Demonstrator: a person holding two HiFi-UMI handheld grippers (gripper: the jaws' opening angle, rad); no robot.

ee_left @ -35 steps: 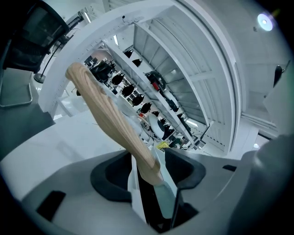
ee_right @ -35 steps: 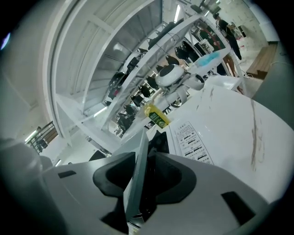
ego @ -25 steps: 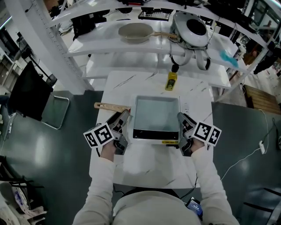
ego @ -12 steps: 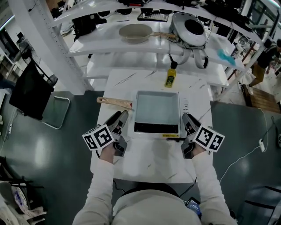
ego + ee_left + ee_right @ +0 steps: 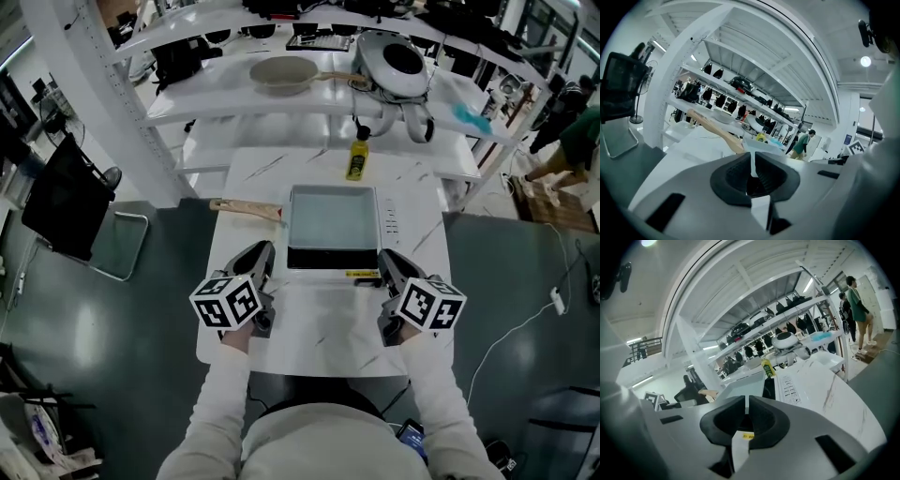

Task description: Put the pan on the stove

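Your left gripper [image 5: 263, 250] and right gripper [image 5: 383, 256] are both empty. Each pair of jaws is closing, with only a thin slit left between the pads and nothing in it. The two sit over the near half of the tabletop [image 5: 328, 328], the left one just off the stove's near-left corner and the right one just off its near-right corner. Neither touches the stove.

You have the pan [image 5: 284, 73] well away from both grippers, up on the white shelf [image 5: 202, 94] beyond the tabletop's far edge. It sits upright with its wooden handle pointing to the right. The stove [image 5: 332, 230], a flat square cooktop, lies in the middle of the tabletop with its dark control strip toward you and its top bare.

A wooden utensil [image 5: 246, 208] lies at the tabletop's left edge, with its right end just beside the stove's far-left corner. A yellow bottle [image 5: 356, 159] stands upright near the tabletop's far edge, beyond the stove. On the shelf, a white round appliance [image 5: 396, 64] sits just right of the pan's handle, and a blue cloth [image 5: 469, 114] lies further right.
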